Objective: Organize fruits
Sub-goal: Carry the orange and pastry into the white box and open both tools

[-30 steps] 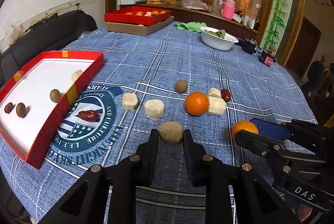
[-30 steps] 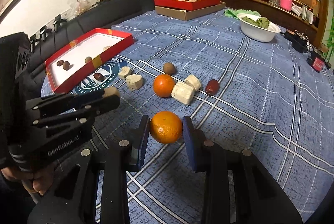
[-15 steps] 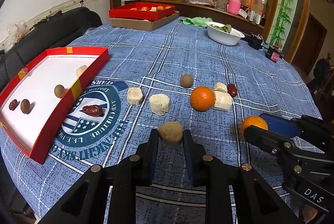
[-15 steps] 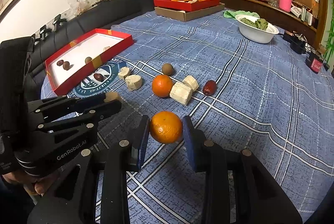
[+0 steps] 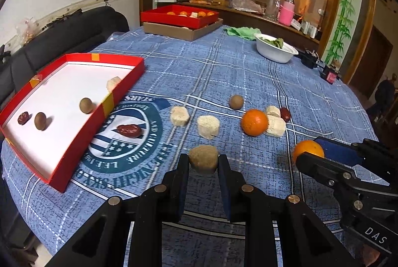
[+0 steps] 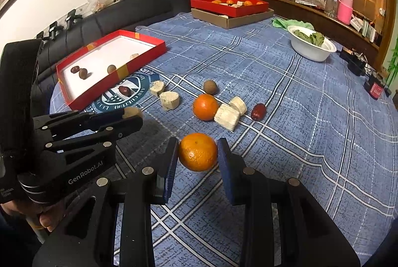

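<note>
Left gripper (image 5: 203, 162): the fingers are clamped on a tan, rough-surfaced lump (image 5: 203, 162), rounded and matte. The lump sits between the two fingertips, its sides touching both inner pads, its upper part standing proud of the tips.

Right gripper (image 6: 198, 152): the fingers are clamped on an orange (image 6: 198, 151), round, glossy, with a dimpled skin. It sits between the fingertips, one pad against each side, above the blue plaid cloth of the bench (image 6: 311, 122).

Beyond the grippers, loose on the cloth: a second orange (image 6: 205, 107) touching a pale ribbed block (image 6: 226, 116), with another pale block (image 6: 238, 105) just behind it and a dark red date (image 6: 258, 111) beside that. A brown round fruit (image 6: 210, 87) lies just beyond the second orange. Two more pale blocks (image 6: 169, 100) lie to the left; a further date (image 5: 128, 130) rests on the printed emblem.

Left of these, the near red tray (image 5: 74, 150) holds two brown round fruits, one date and one pale piece.

Far end of the bench: a second red tray (image 5: 179, 19) stacked on a cardboard box, and a white bowl (image 5: 274, 53) of green leaves.
</note>
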The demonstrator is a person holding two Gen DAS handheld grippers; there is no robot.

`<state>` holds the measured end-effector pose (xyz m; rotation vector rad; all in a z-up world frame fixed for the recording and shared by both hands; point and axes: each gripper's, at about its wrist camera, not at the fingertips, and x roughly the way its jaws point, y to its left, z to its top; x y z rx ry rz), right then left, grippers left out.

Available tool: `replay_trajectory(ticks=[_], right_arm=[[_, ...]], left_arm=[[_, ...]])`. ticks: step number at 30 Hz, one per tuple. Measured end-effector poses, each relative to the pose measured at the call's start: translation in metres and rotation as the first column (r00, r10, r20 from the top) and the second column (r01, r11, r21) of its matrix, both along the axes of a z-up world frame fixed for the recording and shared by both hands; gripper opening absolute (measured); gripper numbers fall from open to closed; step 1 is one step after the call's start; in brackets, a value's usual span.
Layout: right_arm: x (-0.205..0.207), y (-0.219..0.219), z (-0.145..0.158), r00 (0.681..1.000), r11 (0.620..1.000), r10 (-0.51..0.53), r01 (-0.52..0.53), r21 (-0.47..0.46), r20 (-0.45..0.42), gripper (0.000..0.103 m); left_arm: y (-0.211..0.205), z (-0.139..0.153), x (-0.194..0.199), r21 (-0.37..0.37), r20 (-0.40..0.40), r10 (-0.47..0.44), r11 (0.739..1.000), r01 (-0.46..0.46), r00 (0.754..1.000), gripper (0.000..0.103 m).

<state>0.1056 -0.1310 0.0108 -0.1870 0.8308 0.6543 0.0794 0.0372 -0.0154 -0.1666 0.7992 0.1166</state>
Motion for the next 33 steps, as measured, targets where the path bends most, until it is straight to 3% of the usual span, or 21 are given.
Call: replay_trajectory(ticks=[22,33], right_arm=[[-0.006,0.065,0.027,0.995,0.996,0.086,-0.084,-0.04,0.056,0.031],[0.018,0.126,0.051,0.985,0.989,0.143,-0.144,0.009,0.093,0.031]], left_arm=[[0.071,0.034,-0.022,-0.002,0.105,0.133,0.991,-0.134,0.986,0.022],[0.14,0.038,-0.013,-0.02,0.097,0.282,0.959,-0.282,0.954,0.022]])
